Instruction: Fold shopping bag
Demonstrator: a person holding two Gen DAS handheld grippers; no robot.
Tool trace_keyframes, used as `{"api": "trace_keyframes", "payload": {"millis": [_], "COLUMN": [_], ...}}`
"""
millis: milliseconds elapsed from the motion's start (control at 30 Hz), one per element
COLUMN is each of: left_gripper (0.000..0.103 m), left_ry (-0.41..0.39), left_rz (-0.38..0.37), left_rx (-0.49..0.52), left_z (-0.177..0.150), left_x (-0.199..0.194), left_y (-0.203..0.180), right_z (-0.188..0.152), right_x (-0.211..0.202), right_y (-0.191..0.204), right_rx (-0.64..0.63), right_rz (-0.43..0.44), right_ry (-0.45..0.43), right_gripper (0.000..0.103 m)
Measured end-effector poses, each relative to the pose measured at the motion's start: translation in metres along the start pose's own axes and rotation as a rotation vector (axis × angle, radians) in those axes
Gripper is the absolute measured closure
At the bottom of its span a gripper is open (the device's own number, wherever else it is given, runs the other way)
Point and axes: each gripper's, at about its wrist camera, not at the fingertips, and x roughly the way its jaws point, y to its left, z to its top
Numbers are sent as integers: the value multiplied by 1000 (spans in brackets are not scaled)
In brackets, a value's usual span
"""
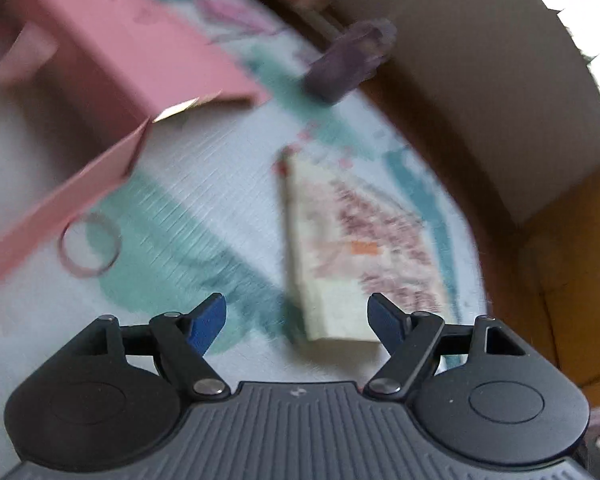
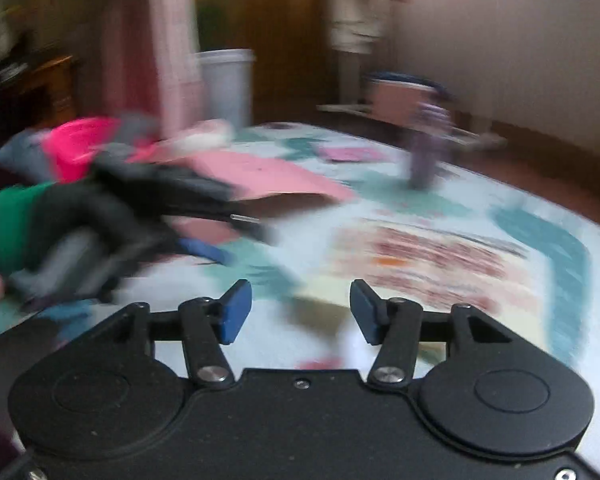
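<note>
On the left wrist view, my left gripper (image 1: 297,322) hangs over the patterned bedspread (image 1: 204,208), jaws spread wide with nothing held. The folded shopping bag (image 1: 352,256) lies flat just ahead, its near edge between the fingertips. A pink box (image 1: 112,48) stands open to the left, interior blurred; a ring (image 1: 90,246) lies beside it.

On the right wrist view, my right gripper (image 2: 301,312) is equally wide and empty. The shopping bag (image 2: 432,268) lies ahead-right, bare cover around it.
</note>
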Motion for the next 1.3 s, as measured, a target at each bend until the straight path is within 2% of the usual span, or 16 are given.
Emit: {"api": "trace_keyframes", "payload": {"millis": [133, 267, 300, 367, 400, 433, 567, 600, 633, 667, 800, 933, 1033, 1200, 1267, 1300], "left_gripper": [27, 27, 27, 27, 27, 27, 28, 35, 58, 72, 83, 83, 77, 77, 74, 72], "left_ry": [4, 67, 85, 120, 122, 134, 160, 165, 172, 182, 247, 357, 432, 528, 507, 449], "left_rz": [-48, -85, -89, -97, -98, -98, -113, -99, -55, -14, 21, -42, 12, -41, -4, 25], "left_rx": [122, 163, 156, 142, 141, 119, 37, 33, 48, 81, 276, 559, 597, 729, 789, 800], "left_z": [-8, -27, -33, -45, -50, -56, -68, -70, -72, -75, -79, -86, -77, -55, -45, -37], "left_x": [3, 14, 15, 16, 5, 6, 9, 9, 11, 12, 2, -9, -21, -62, -72, -77], "left_y": [-32, -54, -54, -53, -51, -46, -37, -36, -37, -38, -51, -67, -68, -77, -85, -87], "right_z": [-8, -28, -31, -38, -40, -41, -43, -42, -41, -40, -44, -44, -37, -28, -30, -32], "right_x": [9, 39, 46, 60, 63, 62, 33, 21, 13, 6, -21, -38, -31, 3, 15, 20], "right_y": [-43, -49, -48, -45, -43, -41, -15, -10, -9, -13, -37, -34, -22, 1, 4, 6], "right_rx": [224, 299, 298, 295, 286, 275, 242, 229, 223, 238, 365, 321, 250, 49, 24, 11], "right_rz": [-64, -102, -89, -52, -32, -17, 191, 200, 184, 167, 163, 114, 108, 20, 15, 12], "right_ry": [26, 108, 118, 145, 170, 187, 249, 244, 229, 214, 147, 71, 13, 23, 44, 68], "right_gripper": [47, 47, 49, 64, 83, 87, 90, 90, 87, 82, 79, 79, 79, 79, 79, 79]}}
